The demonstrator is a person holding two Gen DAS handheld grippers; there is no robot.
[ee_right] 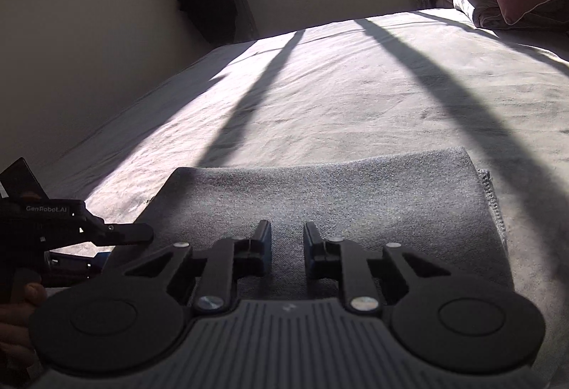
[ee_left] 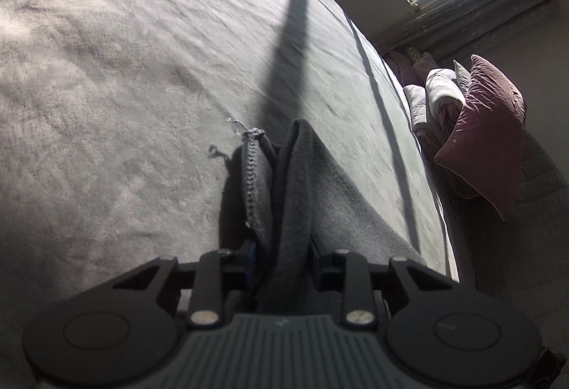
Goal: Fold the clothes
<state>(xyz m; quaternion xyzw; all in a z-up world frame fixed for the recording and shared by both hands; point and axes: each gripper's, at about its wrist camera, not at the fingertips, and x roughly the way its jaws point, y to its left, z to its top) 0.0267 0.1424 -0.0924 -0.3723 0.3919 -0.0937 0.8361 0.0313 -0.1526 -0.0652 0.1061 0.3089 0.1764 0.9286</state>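
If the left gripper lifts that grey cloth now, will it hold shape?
Probably not: the grey cloth bunches limply in the left gripper, so it likely sags. Its fuzzy knit probably grips rather than slips.

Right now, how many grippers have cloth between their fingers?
1. The left gripper is shut on the grey garment at its left edge. The right gripper hangs over the garment's near edge, open, holding nothing.
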